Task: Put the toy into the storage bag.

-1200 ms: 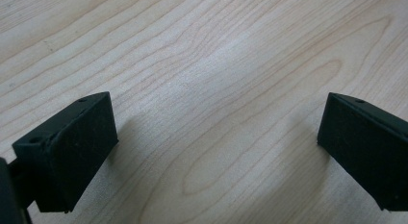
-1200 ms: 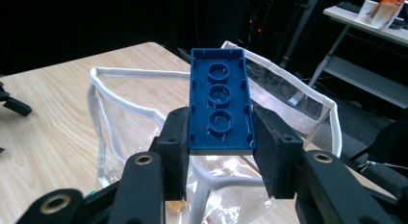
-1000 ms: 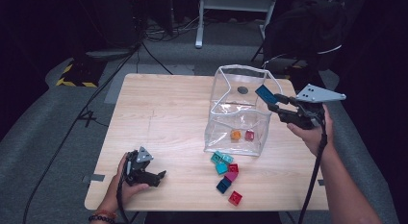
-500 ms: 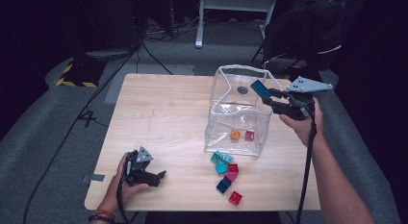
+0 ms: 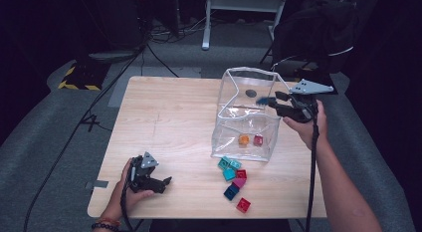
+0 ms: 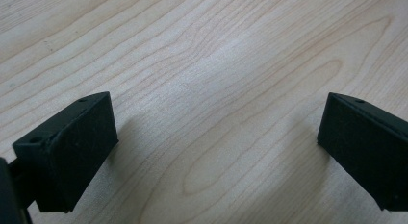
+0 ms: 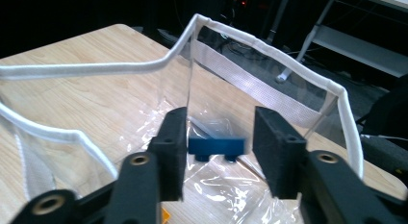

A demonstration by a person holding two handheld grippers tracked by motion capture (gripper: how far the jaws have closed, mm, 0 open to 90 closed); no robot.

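- The blue brick lies crosswise between the right gripper's jaws, long axis running from one pad to the other, studs pointing down.
- It touches the left pad; a gap shows at the right pad, so nothing clamps it.
- The jaws have just been opening, and the brick sits loose between them over the mouth of the clear bag.
- Since a second ago the right gripper has moved further over the bag's rim.
- The left gripper rests on the table, jaws wide apart and empty, unmoved.
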